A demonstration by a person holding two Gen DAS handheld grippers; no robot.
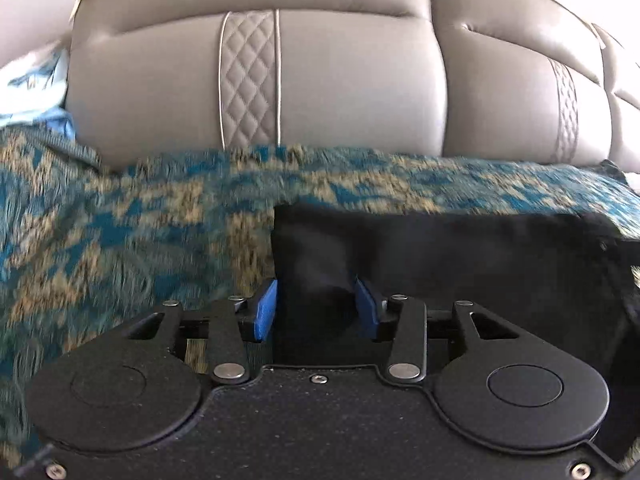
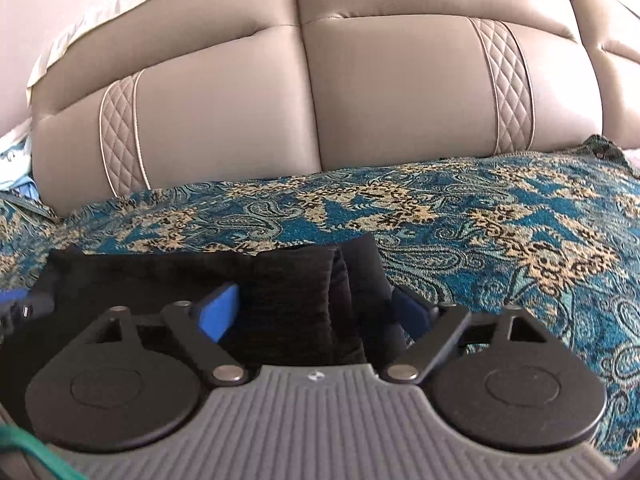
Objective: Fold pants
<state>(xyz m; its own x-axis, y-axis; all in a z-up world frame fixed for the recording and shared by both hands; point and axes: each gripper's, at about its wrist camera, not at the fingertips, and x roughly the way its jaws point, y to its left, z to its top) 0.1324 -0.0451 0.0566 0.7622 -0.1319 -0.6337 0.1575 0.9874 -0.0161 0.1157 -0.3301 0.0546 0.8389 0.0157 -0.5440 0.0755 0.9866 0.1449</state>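
Observation:
The black pants (image 1: 460, 248) lie folded on the patterned bedspread (image 1: 120, 240), running to the right from my left gripper (image 1: 316, 308). A bunched fold of their left end stands between its blue pads (image 1: 264, 312), filling the narrow gap, and the jaws look loose on it. In the right wrist view the pants (image 2: 160, 276) stretch to the left. Their thick folded right end sits between the pads (image 2: 218, 312) of my right gripper (image 2: 316, 312), which is wide open, with gaps on both sides of the cloth.
A teal and gold bedspread (image 2: 500, 220) covers the bed. Just behind it rises a beige padded headboard (image 2: 240, 120). Light blue cloth (image 1: 32, 92) lies at the far left. A green cable (image 2: 24, 444) crosses the lower left corner of the right wrist view.

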